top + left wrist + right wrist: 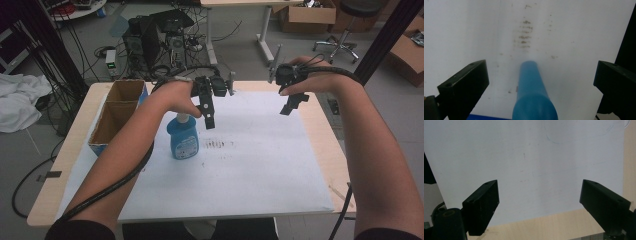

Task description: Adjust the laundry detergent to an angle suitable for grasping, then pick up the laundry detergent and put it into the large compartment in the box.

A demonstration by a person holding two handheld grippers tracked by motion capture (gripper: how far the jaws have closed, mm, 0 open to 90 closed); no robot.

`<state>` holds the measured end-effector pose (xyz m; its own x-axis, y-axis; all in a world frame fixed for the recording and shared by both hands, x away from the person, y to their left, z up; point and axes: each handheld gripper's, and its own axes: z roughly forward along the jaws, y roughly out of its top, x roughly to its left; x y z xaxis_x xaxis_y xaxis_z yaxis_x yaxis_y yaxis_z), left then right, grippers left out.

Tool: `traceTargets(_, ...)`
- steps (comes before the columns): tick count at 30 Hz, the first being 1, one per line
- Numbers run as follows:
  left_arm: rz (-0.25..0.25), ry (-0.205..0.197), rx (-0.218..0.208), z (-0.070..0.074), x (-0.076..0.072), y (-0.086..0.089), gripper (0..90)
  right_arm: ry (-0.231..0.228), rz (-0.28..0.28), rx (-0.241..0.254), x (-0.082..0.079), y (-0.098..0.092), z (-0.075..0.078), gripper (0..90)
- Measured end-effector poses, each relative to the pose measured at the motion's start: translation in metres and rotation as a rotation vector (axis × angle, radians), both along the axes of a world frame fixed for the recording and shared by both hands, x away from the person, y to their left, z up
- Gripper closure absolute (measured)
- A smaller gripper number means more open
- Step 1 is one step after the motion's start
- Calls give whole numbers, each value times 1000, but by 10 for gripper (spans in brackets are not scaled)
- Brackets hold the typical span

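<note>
A blue bottle (182, 141) with a label stands upright on the white sheet (250, 170), left of the middle. My left gripper (208, 112) hangs above and just right of it, pointing down. In the left gripper view its jaws stand wide apart, and the bottle's blue top (534, 100) rises between them without touching either. My right gripper (292, 105) is held high over the sheet's far right part. Its jaws are also wide open, with only the white sheet (536, 170) and the table edge (554, 225) below them.
An open cardboard box (117, 110) sits at the table's left side, close to the bottle. A patch of dark smudges (217, 145) marks the sheet right of the bottle. Cables, computer equipment and boxes lie on the floor beyond the table.
</note>
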<state>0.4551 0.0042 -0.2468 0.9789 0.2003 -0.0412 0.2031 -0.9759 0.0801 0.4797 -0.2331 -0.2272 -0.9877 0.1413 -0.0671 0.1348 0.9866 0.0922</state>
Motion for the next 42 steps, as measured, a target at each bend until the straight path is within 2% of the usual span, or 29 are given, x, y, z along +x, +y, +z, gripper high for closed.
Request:
traceTargets(8,5,-6,-2,2,1,1,1,-8,-8,-4,0,-2,2,161)
traceTargets(10,10,1,-18,4,2,1,1,-8,-6,1,0,-2,2,161)
traceTargets(18,6,-9,-4,7,2,-2,1,-8,-6,11,1,-3,0,161)
traceTargets(22,11,-7,-16,8,2,-2,1,-13,-9,14,1,-4,1,162)
traceTargets(31,9,-9,-9,7,0,-1,1,-11,2,5,1,1,-2,161)
traceTargets(40,5,-14,-12,12,1,-1,1,-14,-12,12,2,-2,0,161)
traceTargets(42,7,-8,-33,13,1,-1,1,-17,-11,11,2,-2,0,161)
